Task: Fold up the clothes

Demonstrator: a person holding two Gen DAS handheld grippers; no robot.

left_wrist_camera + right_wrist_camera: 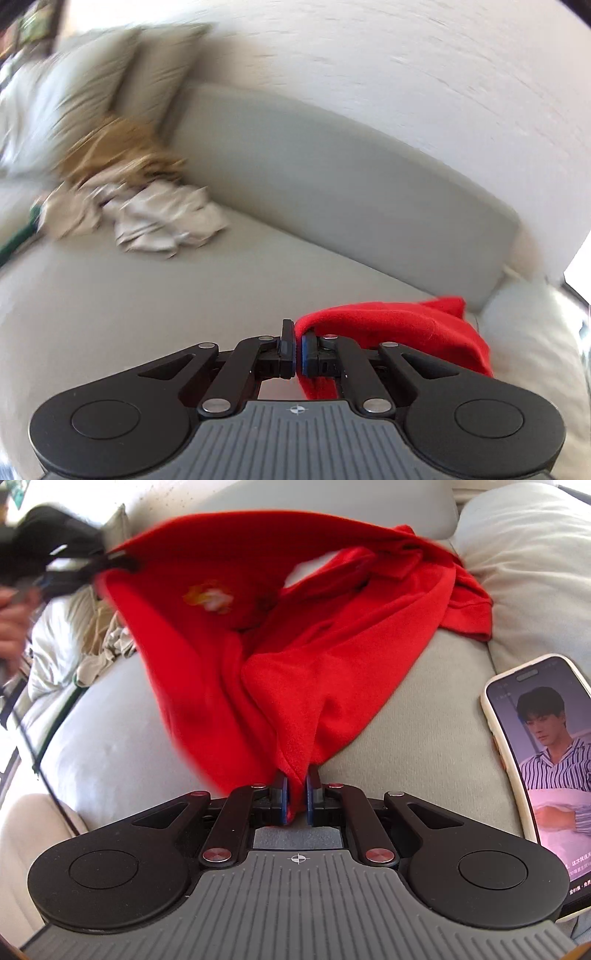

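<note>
A red shirt [295,635] with a pale emblem is stretched above the grey sofa seat [406,709]. My right gripper [296,790] is shut on a bunched edge of the red shirt at the near side. My left gripper [110,561] shows blurred at the upper left of the right wrist view, pinching another edge of the shirt and holding it up. In the left wrist view the left gripper [298,347] is shut on the red shirt [406,328], which trails off to the right over the seat.
A pile of beige and tan clothes [147,206] lies at the far left of the sofa by cushions [110,74]. A white pillow [535,572] sits at the right end. A phone [546,768] with a lit screen lies on the seat at right. A hand [11,624] shows at left.
</note>
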